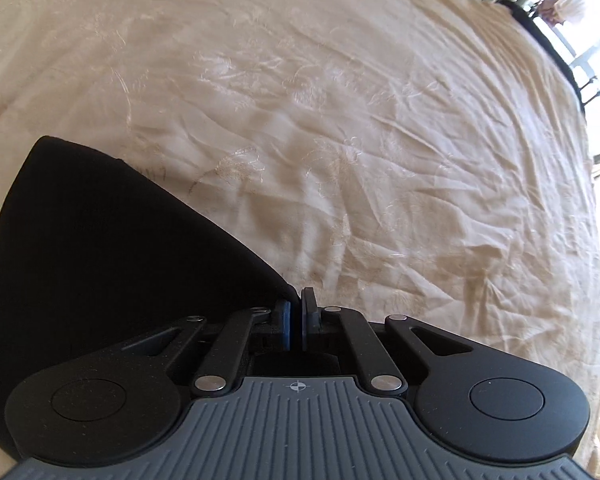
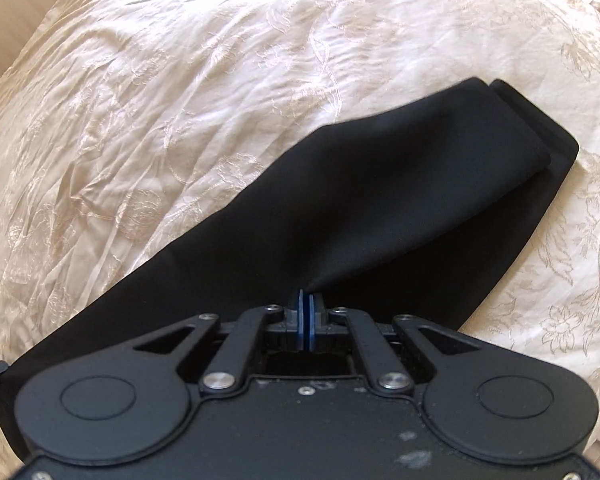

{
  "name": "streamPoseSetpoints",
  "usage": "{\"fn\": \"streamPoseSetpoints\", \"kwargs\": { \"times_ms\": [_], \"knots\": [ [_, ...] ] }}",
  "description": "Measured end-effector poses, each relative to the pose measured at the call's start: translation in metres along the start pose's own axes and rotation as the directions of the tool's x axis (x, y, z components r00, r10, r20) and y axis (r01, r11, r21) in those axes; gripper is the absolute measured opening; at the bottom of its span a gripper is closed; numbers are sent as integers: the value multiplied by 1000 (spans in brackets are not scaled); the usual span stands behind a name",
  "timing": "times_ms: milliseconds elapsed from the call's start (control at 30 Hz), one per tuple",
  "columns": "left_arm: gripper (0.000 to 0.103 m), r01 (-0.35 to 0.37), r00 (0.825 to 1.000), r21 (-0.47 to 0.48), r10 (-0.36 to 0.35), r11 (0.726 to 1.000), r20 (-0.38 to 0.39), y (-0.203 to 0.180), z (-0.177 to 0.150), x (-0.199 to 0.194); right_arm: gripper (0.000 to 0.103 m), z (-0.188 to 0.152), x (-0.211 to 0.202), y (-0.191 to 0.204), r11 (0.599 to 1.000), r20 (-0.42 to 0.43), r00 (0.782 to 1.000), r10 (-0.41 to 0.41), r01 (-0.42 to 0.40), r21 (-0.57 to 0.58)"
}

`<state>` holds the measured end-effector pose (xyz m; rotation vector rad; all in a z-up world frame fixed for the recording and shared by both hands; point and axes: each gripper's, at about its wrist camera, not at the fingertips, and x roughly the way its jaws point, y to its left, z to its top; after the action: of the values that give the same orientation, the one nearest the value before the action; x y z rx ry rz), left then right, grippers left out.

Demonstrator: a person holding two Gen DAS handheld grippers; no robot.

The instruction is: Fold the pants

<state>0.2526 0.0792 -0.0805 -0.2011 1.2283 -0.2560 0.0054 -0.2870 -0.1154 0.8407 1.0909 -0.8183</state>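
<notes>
The black pants (image 2: pixel 380 216) lie across the cream embroidered bedspread (image 2: pixel 180 80), already doubled lengthwise by the look of the stacked edges at the far end, and I have a hold on the near end with both tools. My right gripper (image 2: pixel 306 304) has its blue pads (image 2: pixel 300 320) pressed together with a peak of black cloth rising out from between them, so I judge it is pinching the fabric; the cloth tents up toward the tips, which tells me it is lifted slightly off the bed there. My left gripper (image 1: pixel 296 312) sits at the edge of the pants (image 1: pixel 120 248), its pads (image 1: pixel 286 324) drawn nearly together with only a thin slit between them; dark cloth runs right up to the tips, and I take it that a corner is caught there, though the bite itself is hard to see. The step in hand, as I judge it, is carrying this near end over to meet the far end. To do it well I want both grips to rise together and travel at the same pace, keeping the edge between them taut so no slack sags into a crease. I should aim to land my edge square on the far hem, not short or skewed. The thin fabric could slip from the left grip, so I keep that squeeze firm until the cloth is laid down flat.
</notes>
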Motion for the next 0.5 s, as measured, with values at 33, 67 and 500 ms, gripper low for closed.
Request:
{"fn": "streamPoseSetpoints", "kwargs": {
  "times_ms": [33,67,500],
  "knots": [
    [4,5,1000,3,-5,1000,20,3,-16,-16,3,0,-6,-1,999,16,1000,0,1,-35],
    [4,6,999,3,-6,1000,31,8,-34,-29,3,-1,-11,-2,998,26,1000,-1,3,-69],
    [4,-199,972,-98,184,975,-148,41,-144,30,19,-23,1,-67,985,-132,988,75,-94,-144]
  ]
}}
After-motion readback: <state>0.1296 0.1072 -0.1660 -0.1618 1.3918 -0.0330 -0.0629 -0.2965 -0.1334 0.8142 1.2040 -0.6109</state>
